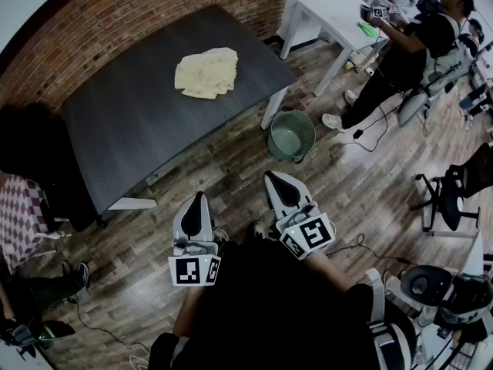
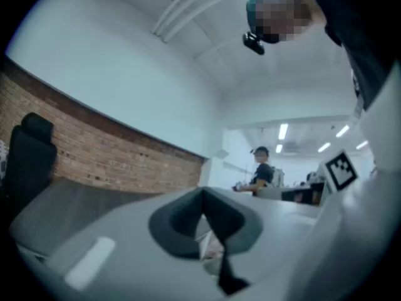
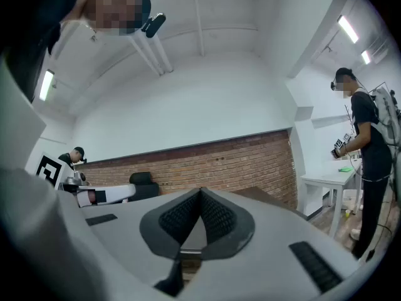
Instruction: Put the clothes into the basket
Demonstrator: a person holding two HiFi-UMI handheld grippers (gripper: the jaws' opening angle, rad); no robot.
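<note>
Head view: clothes [image 1: 206, 72] lie crumpled on the counter [image 1: 131, 129], well ahead of both grippers and in line with left gripper [image 1: 196, 199]. Basket [image 1: 291, 135] sits on floor [image 1: 231, 164], nearer right gripper [image 1: 276, 178]. Both grippers closed, empty.

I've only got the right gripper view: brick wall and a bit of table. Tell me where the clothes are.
Observer: The cream clothes lie in a crumpled pile on the dark table, toward its far end by the brick wall.
Operator: Now locate the basket.
Observer: The green basket stands on the wood floor beside the table's near right corner. It looks empty.
Operator: Report the left gripper.
Observer: The left gripper is shut with nothing between its jaws, held over the floor in front of the person.
</note>
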